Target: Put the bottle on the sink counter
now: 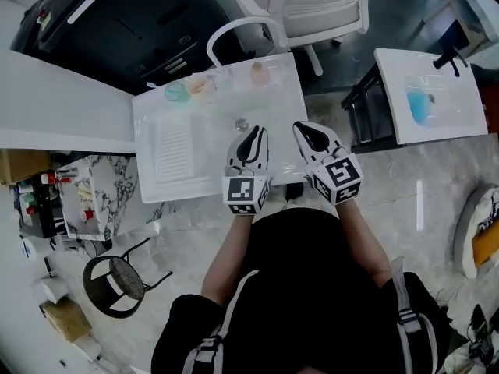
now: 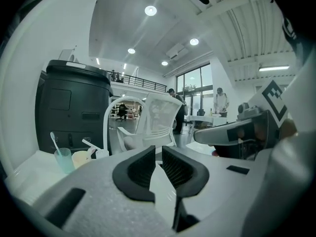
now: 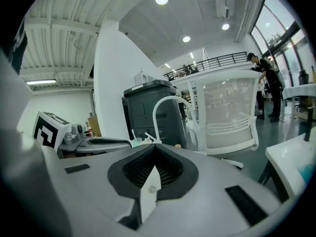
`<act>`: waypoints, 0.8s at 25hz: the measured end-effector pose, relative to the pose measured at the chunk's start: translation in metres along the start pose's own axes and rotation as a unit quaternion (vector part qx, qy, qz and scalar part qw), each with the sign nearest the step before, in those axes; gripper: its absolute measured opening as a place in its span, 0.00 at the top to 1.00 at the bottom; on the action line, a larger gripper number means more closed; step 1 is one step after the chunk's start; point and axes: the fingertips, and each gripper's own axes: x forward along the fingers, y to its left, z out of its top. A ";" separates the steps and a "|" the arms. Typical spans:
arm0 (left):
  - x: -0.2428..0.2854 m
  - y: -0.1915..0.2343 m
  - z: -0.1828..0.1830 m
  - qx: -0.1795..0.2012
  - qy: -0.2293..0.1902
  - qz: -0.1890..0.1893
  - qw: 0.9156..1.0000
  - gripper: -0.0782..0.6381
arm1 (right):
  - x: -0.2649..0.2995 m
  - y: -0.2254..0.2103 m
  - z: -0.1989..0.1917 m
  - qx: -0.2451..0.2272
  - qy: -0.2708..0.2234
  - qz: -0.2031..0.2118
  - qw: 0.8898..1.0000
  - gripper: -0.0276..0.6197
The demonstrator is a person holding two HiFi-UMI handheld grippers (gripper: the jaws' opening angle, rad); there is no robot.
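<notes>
The white sink counter (image 1: 168,170) lies in front of me with its basin in the middle. A small pinkish bottle (image 1: 259,74) stands upright at the counter's back edge, right of the arched white faucet (image 1: 234,28). My left gripper (image 1: 253,136) (image 2: 159,154) hovers over the basin near the drain (image 1: 241,123); only a narrow gap shows between its jaws, and nothing is in it. My right gripper (image 1: 309,132) (image 3: 154,149) hovers just right of it, over the counter's right edge, pads together and empty. Both grippers are well short of the bottle.
A teal cup (image 1: 175,92) (image 2: 63,159) with a toothbrush and a pale yellow cup (image 1: 199,86) stand at the back left of the counter. A white chair (image 1: 312,6) and a black bin (image 1: 125,18) are behind it. A second sink (image 1: 425,96) is at right.
</notes>
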 end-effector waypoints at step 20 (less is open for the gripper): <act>-0.017 -0.009 0.002 0.009 0.014 -0.002 1.000 0.86 | 0.002 0.006 -0.010 0.028 -0.002 0.007 1.000 0.95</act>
